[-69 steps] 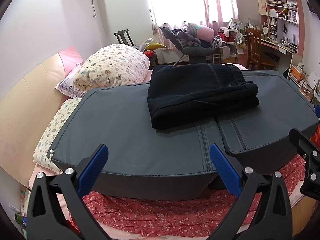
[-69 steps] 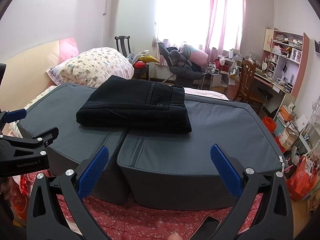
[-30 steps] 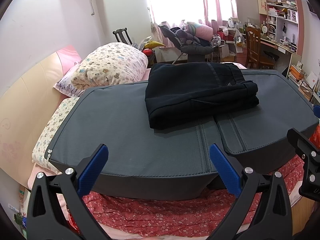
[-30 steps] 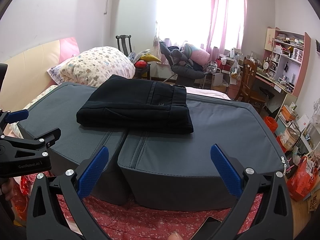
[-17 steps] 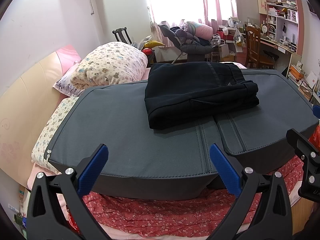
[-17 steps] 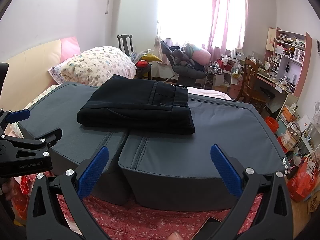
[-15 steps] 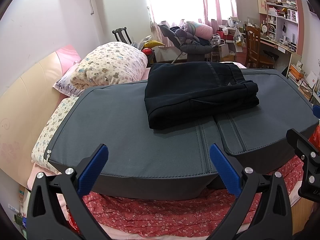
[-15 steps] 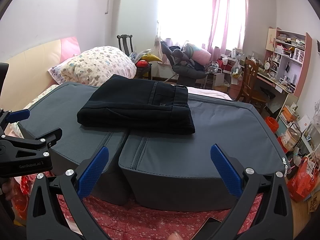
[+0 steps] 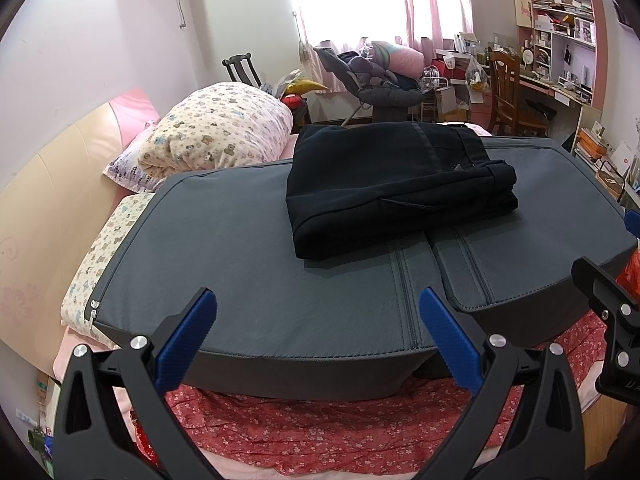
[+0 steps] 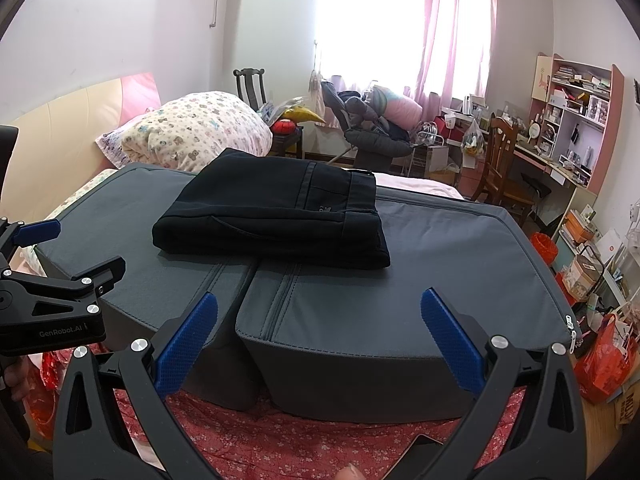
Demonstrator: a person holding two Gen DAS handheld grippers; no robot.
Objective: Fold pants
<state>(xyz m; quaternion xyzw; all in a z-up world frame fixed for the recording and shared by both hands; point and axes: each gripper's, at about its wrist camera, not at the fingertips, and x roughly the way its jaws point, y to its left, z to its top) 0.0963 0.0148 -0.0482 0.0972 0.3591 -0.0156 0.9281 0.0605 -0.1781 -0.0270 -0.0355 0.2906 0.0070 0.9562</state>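
The black pants (image 9: 392, 188) lie folded into a compact rectangle on the dark grey cushions (image 9: 240, 264), across the seam between the two. They also show in the right wrist view (image 10: 276, 216). My left gripper (image 9: 318, 316) is open and empty, held back at the near edge of the cushions. My right gripper (image 10: 318, 316) is open and empty too, also short of the near edge. Each gripper shows at the side of the other's view.
A patterned pillow (image 9: 216, 136) lies at the bed's head, left of the pants. A red floral sheet (image 9: 320, 432) covers the bed's near edge. A wooden chair (image 10: 504, 160), a desk with shelves (image 10: 576, 120) and cluttered bags (image 10: 604, 356) stand to the right.
Almost nothing differs. Both grippers stay open and apart from the pants, with only a slight drift of the views. The pants have not moved.
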